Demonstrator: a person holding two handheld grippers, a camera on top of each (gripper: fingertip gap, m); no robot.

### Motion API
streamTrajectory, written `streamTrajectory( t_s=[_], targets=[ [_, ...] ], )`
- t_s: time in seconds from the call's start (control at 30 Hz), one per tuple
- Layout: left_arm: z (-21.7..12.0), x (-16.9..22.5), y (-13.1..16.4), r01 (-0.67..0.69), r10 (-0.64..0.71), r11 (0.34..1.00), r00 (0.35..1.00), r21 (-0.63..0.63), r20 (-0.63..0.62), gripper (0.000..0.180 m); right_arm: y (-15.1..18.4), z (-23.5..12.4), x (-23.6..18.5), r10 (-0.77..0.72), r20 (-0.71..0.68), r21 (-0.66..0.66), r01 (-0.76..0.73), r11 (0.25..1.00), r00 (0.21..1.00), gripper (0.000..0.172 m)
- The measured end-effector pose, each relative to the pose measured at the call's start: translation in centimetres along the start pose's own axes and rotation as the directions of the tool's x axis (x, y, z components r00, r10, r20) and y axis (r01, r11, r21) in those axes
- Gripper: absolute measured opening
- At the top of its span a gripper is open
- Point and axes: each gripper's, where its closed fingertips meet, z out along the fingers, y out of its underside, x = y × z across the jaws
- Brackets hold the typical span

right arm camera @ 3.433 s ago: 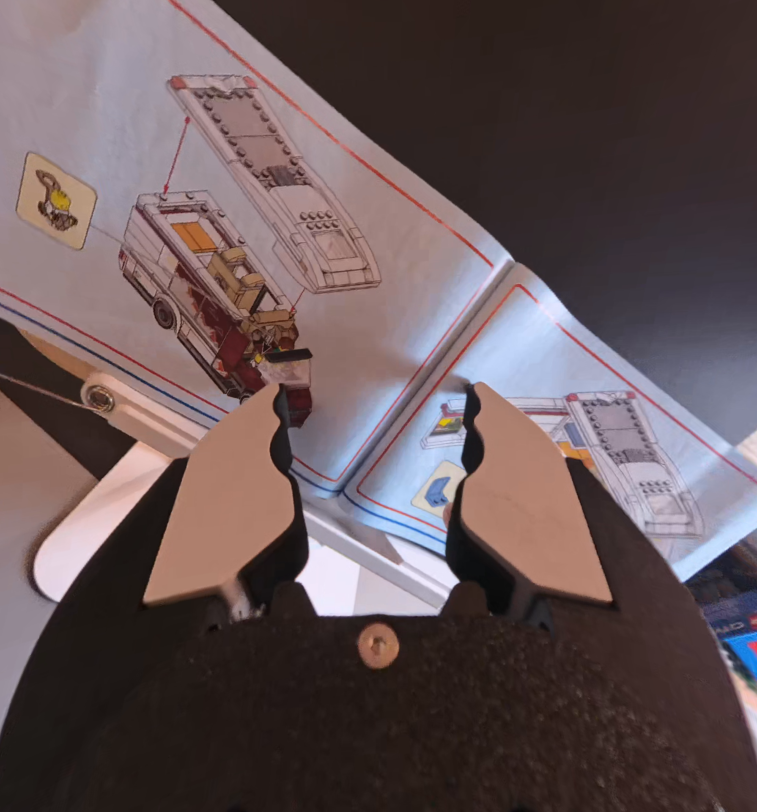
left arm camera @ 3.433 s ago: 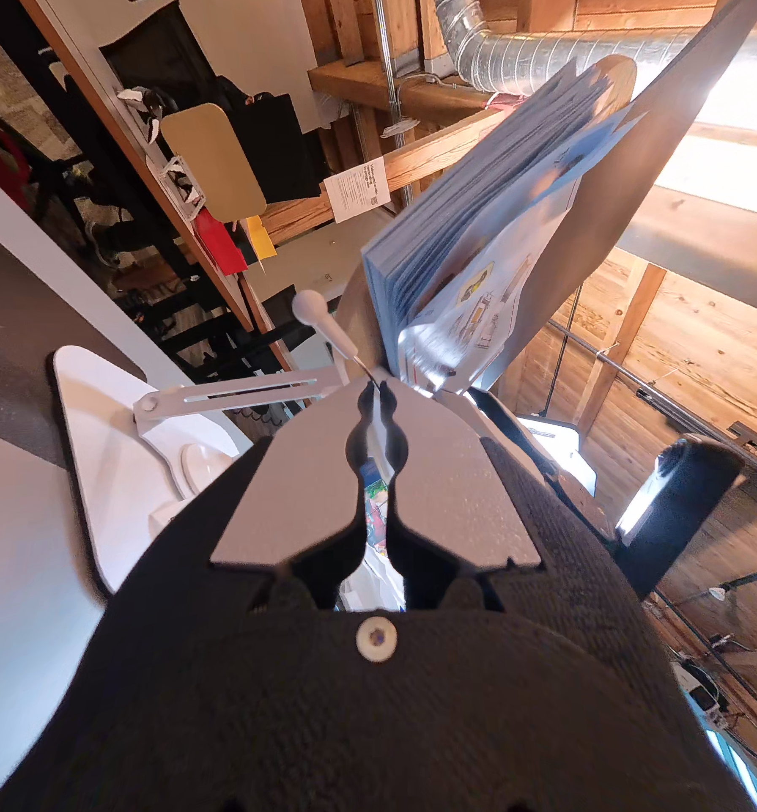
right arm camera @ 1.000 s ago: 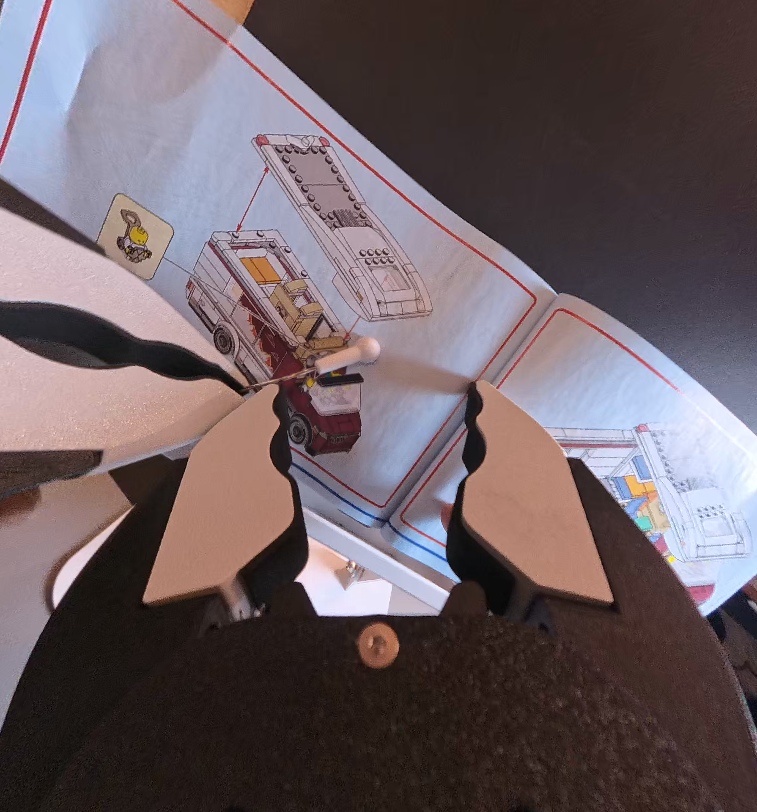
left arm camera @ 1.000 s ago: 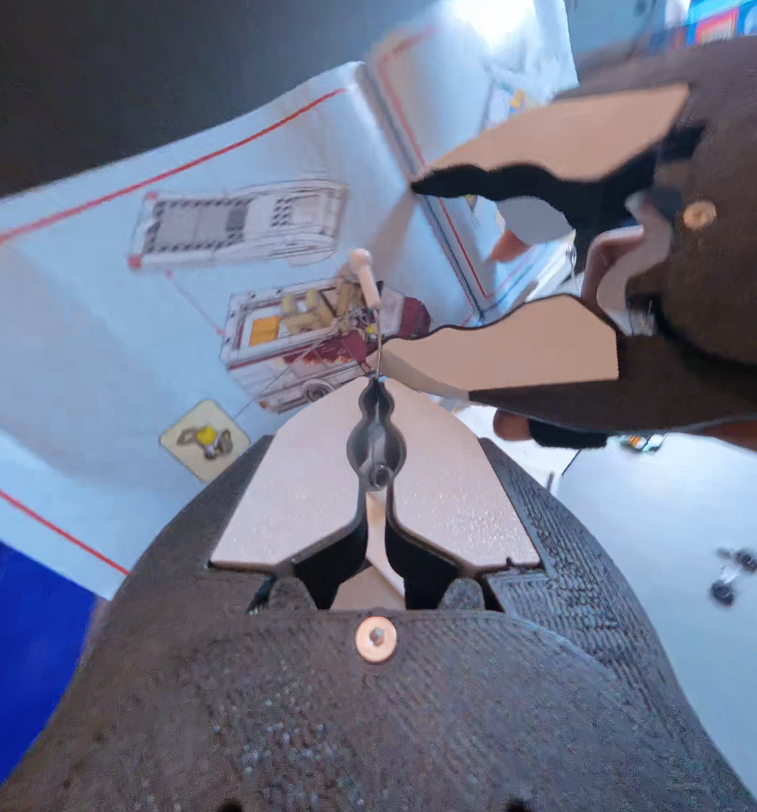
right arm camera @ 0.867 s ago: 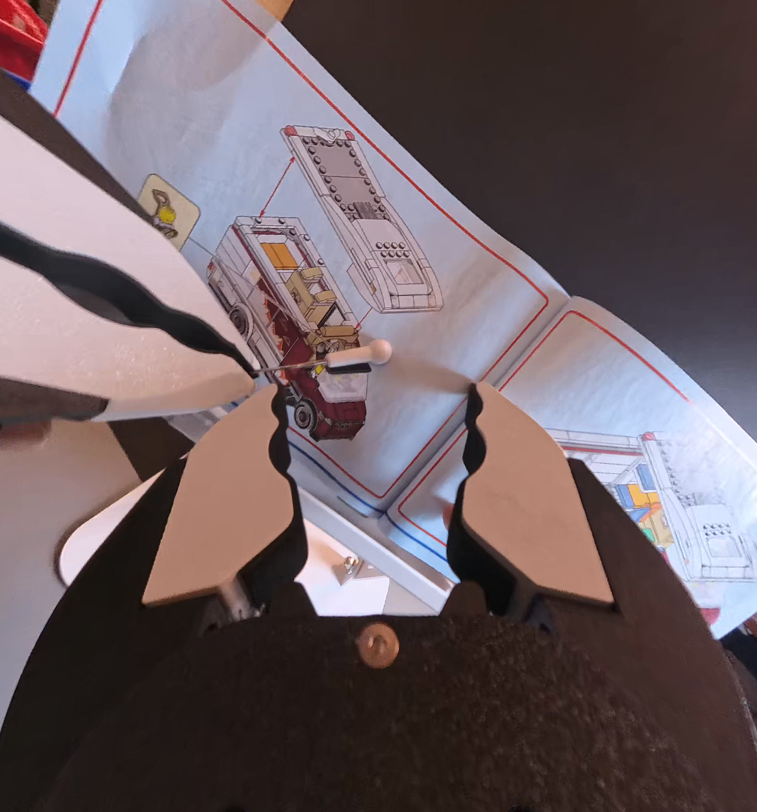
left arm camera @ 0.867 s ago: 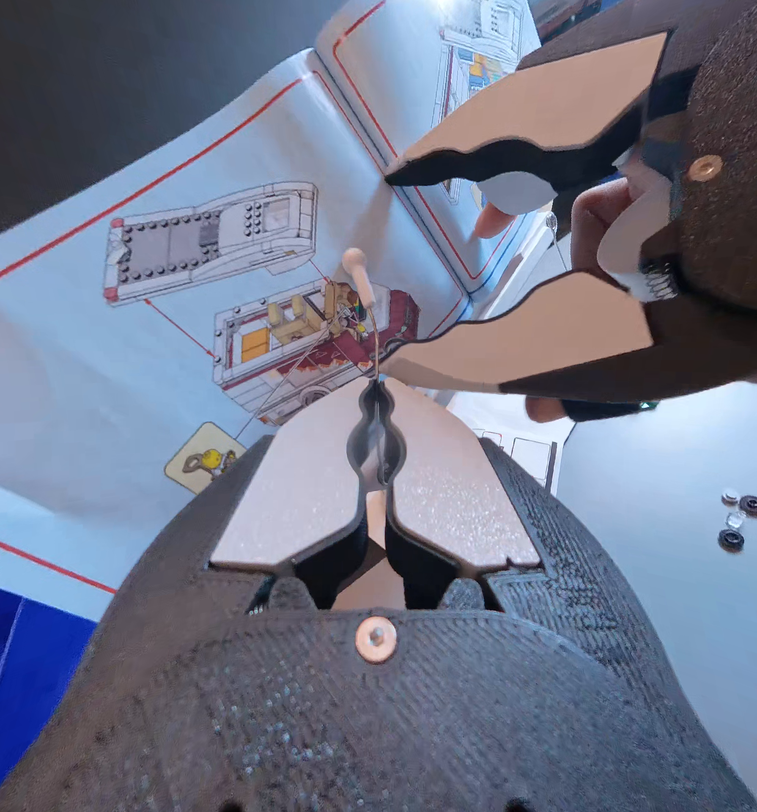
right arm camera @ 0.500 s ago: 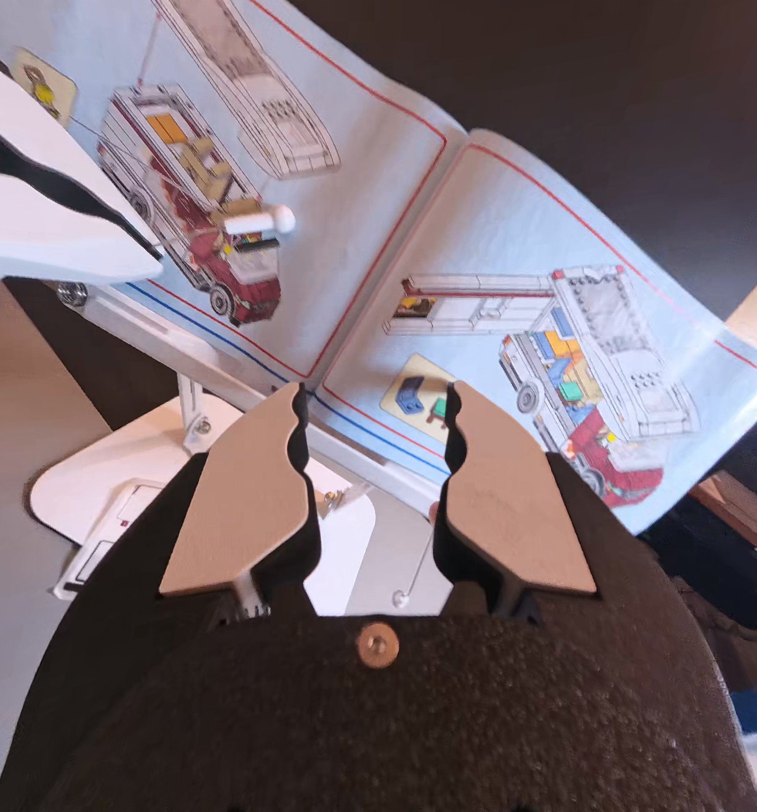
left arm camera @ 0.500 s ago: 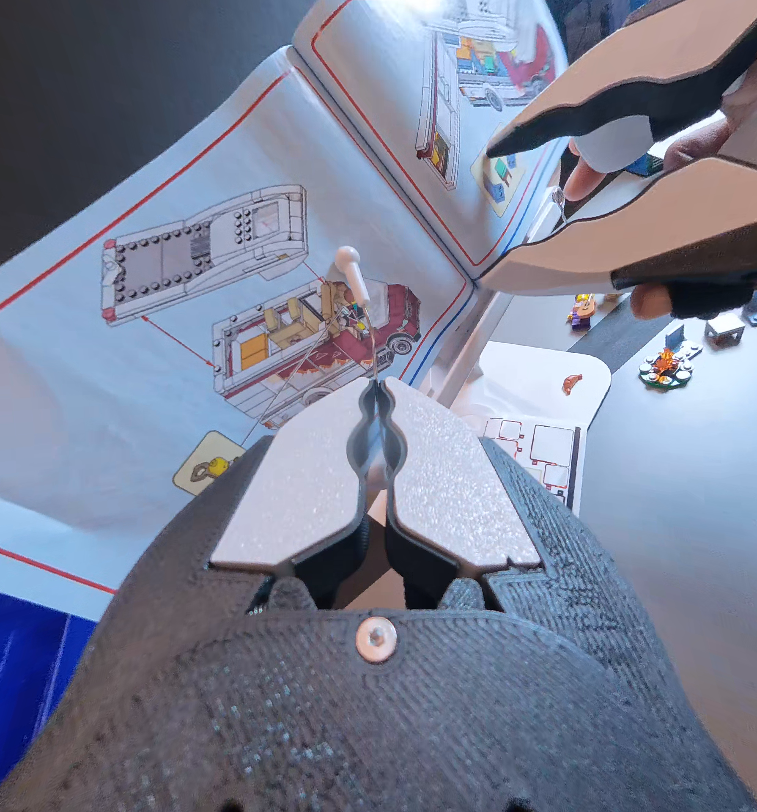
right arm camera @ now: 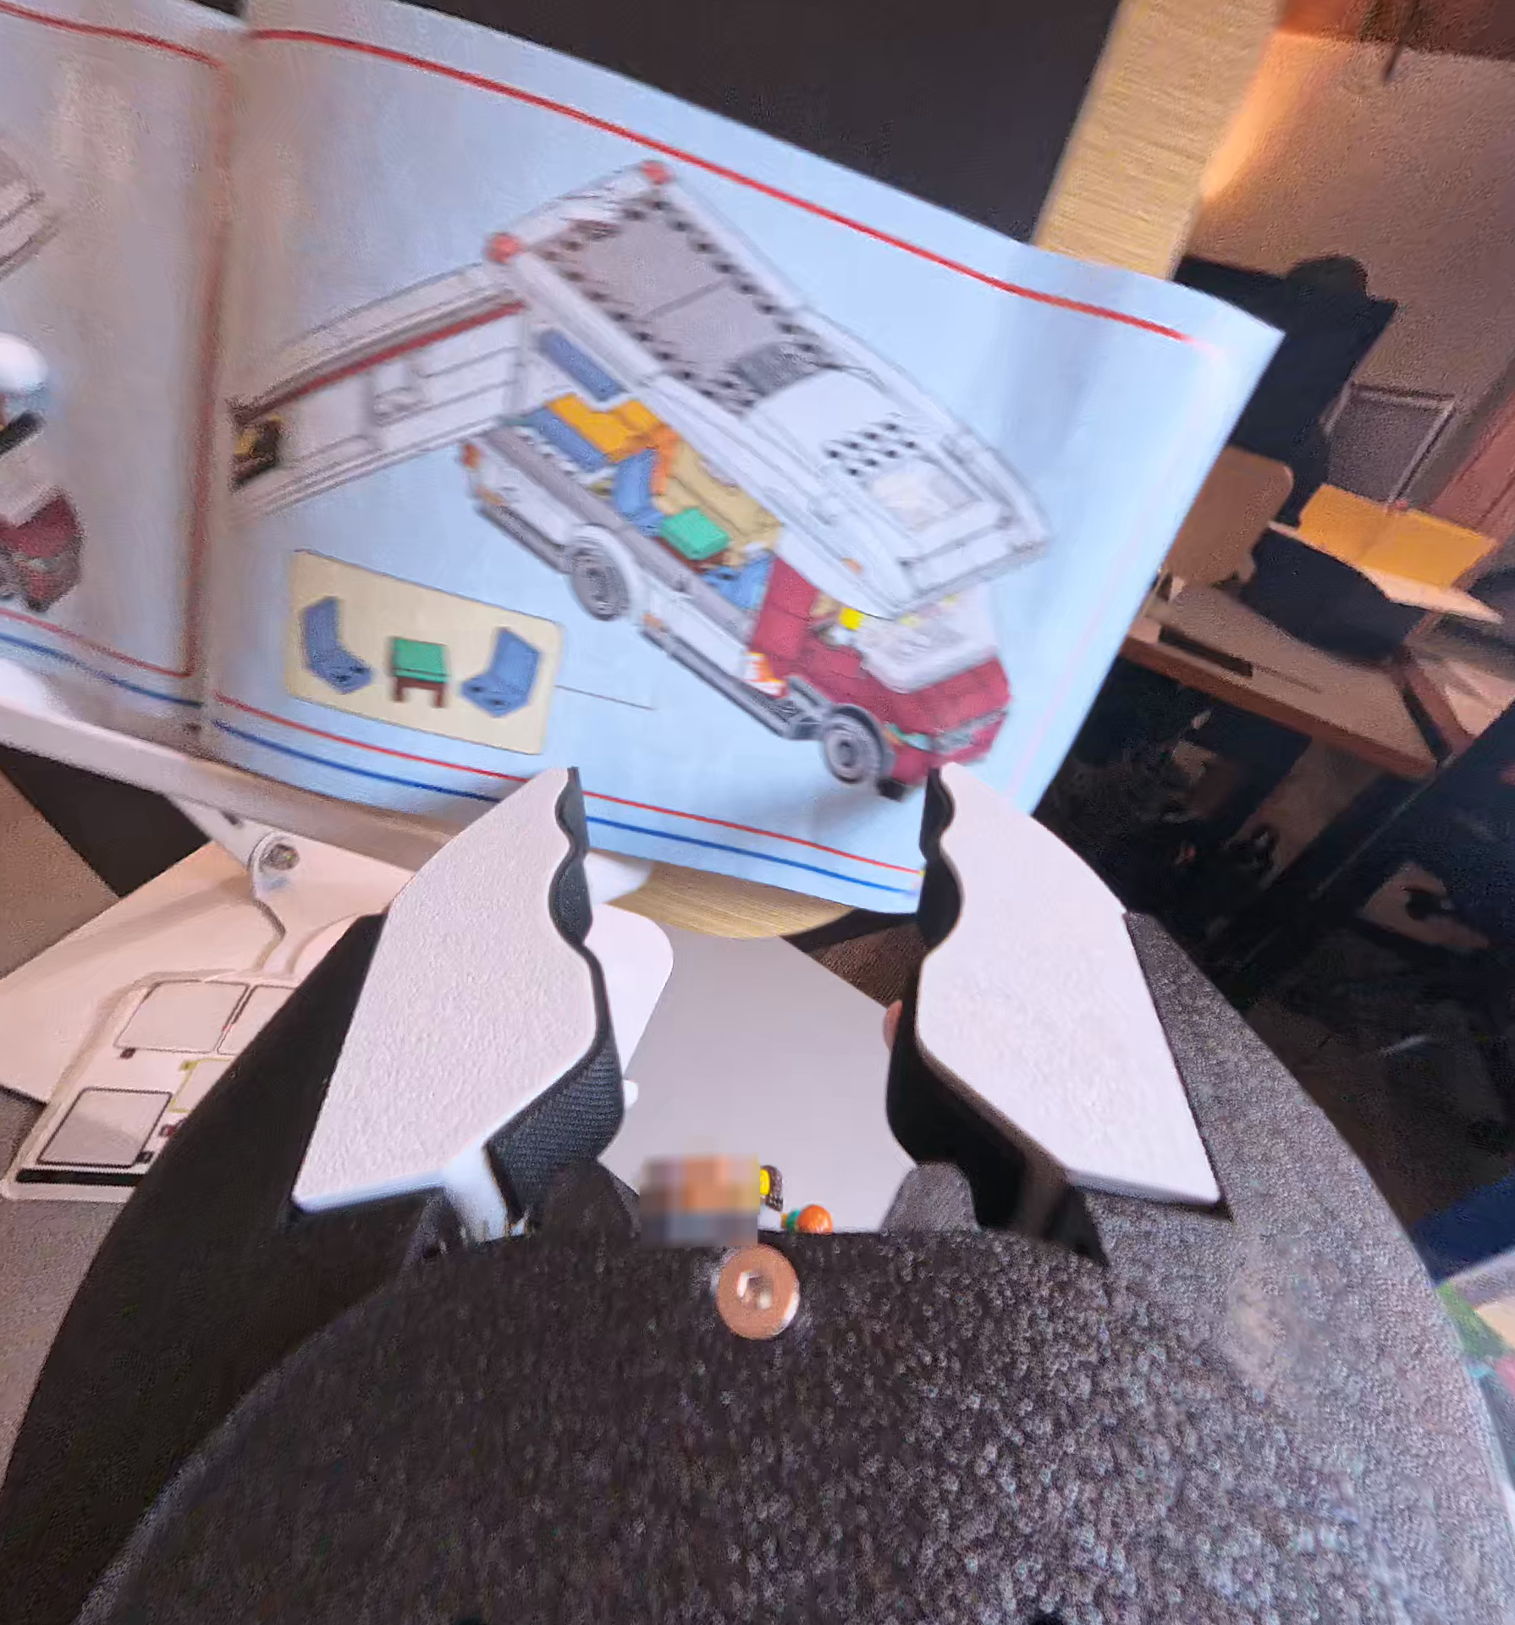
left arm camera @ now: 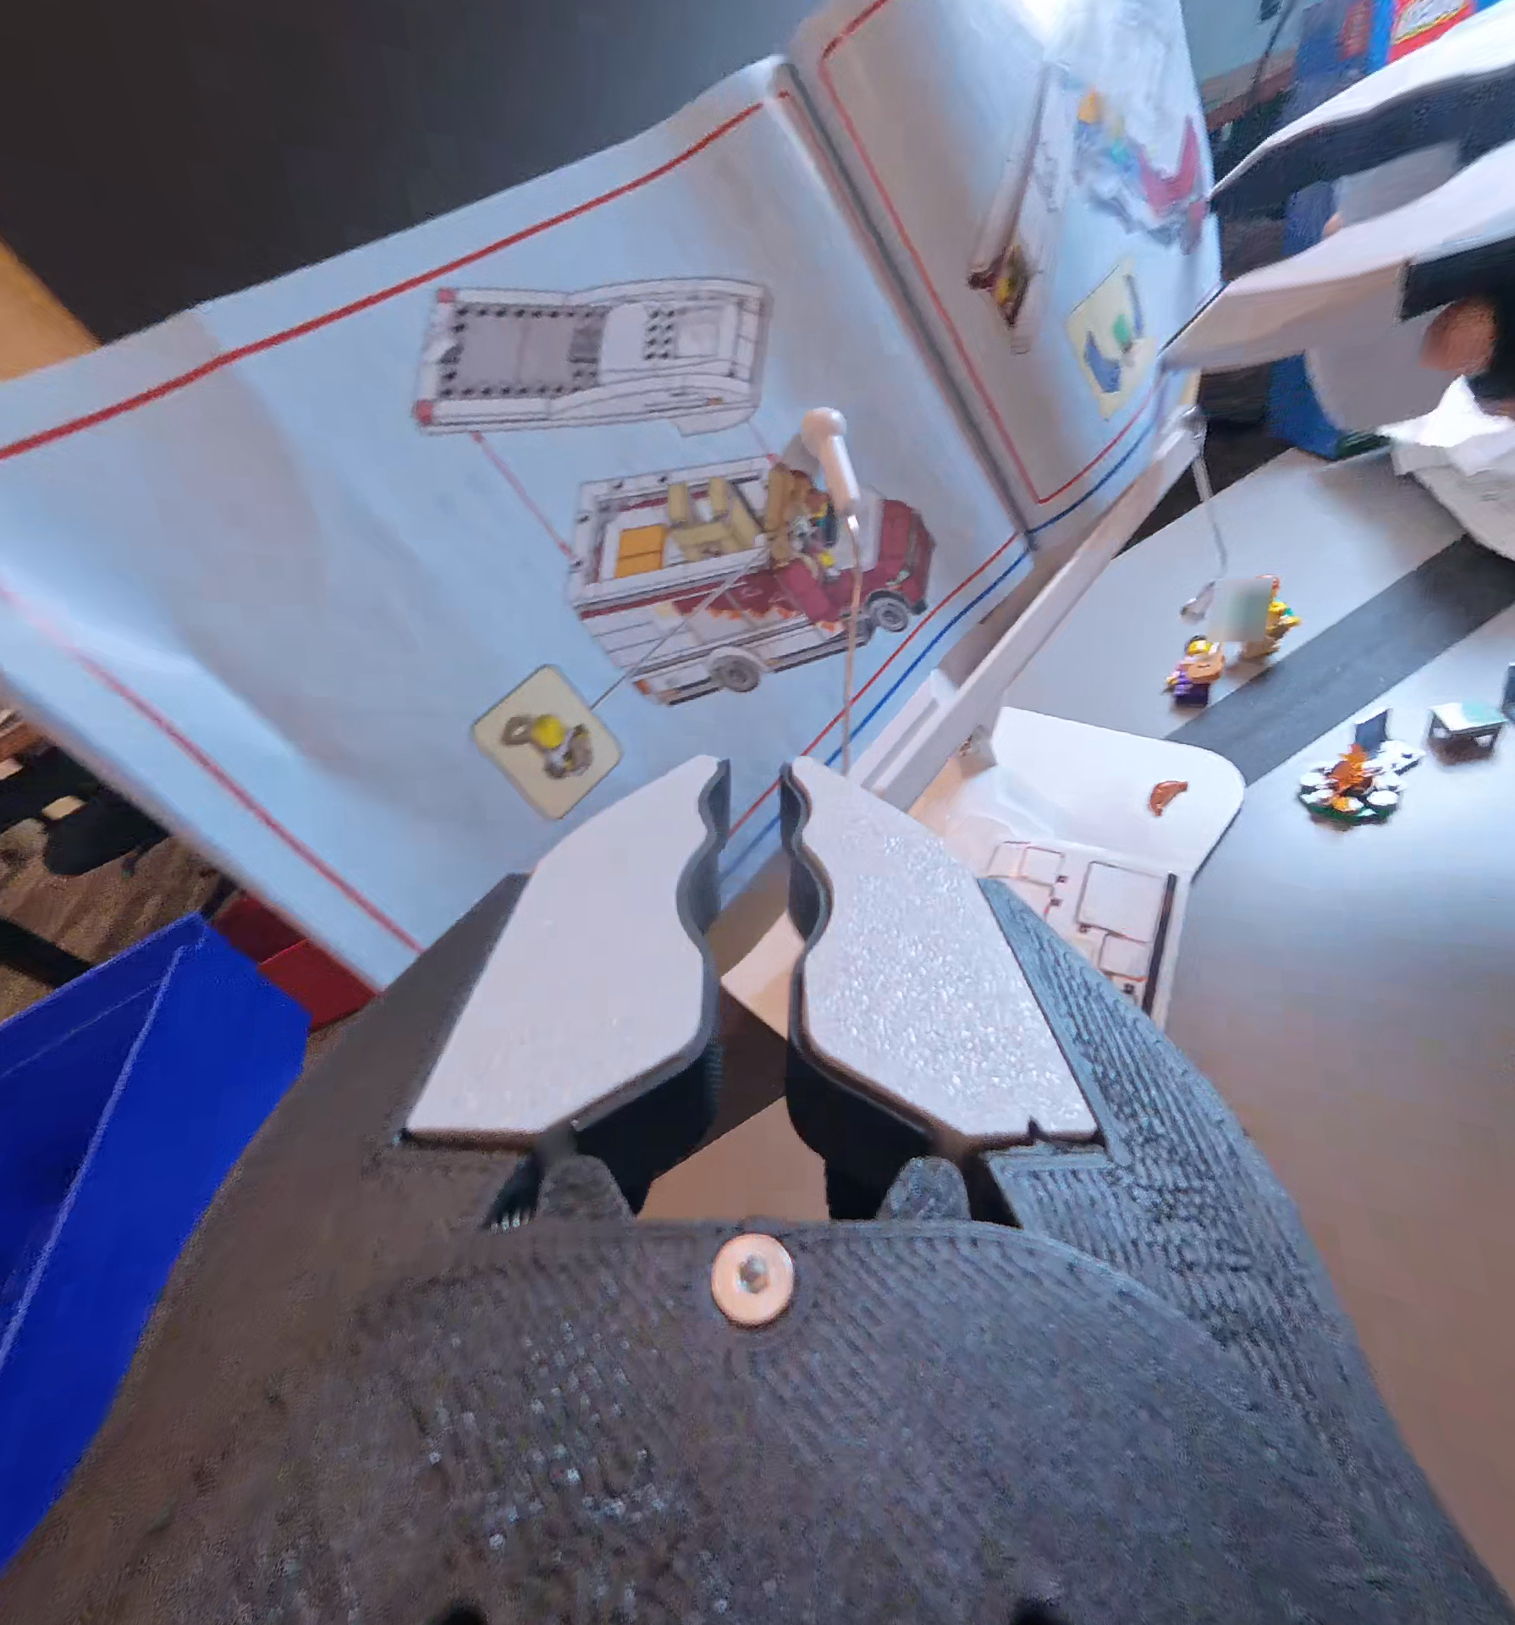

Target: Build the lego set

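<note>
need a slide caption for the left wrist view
Left gripper, fingers slightly apart, before an open booklet on a white stand.

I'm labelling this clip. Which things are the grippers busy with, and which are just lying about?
At the grippers:
- left gripper, open, nearest the page clip
- right gripper, open, facing the booklet's lower edge
- white stand bearing the booklet

Lying about:
- toy figures
- toy campfire
- blue bin
- printed sheet
</note>
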Motion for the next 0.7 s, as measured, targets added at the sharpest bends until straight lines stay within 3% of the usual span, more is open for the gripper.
streamTrajectory(
  t_s=[0.03, 0.17, 0.37, 0.57, 0.7],
  targets=[
    [0.0, -0.5, 0.2, -0.006, 0.007, 1.0, 1.0, -0.012, 0.021, 0.002, 0.2, -0.1, 0.8, 0.041, -0.008, -0.006, -0.041, 0.999, 0.999, 0.073],
    [0.3, -1.1, 0.4, -0.005, 0.006, 1.0, 0.999, -0.028, 0.038, 0.0, 1.2, -1.7, 1.8, 0.145, -0.003, 0.013, -0.144, 0.989, 0.989, 0.067],
    [0.6, -2.1, -0.2, 0.032, -0.026, 0.998, 0.994, -0.057, 0.109, 0.0, 4.6, -4.2, -2.1, 0.021, 0.096, -0.042, -0.017, 0.999, 0.995, 0.054],
    [2.3, 5.6, -5.3, -0.136, 0.138, 0.99, 0.989, 0.039, -0.055, 0.0, 4.2, -3.8, -4.1, -0.038, 0.077, -0.049, 0.042, 0.998, 0.996, 0.051],
    [6.2, 7.0, -6.1, -0.186, 0.183, 0.982, 0.982, -0.043, -0.055, 0.0, 3.7, -3.2, -2.5, 0.016, 0.001, -0.066, -0.016, 0.998, 1.0, 0.051]
  ],
)
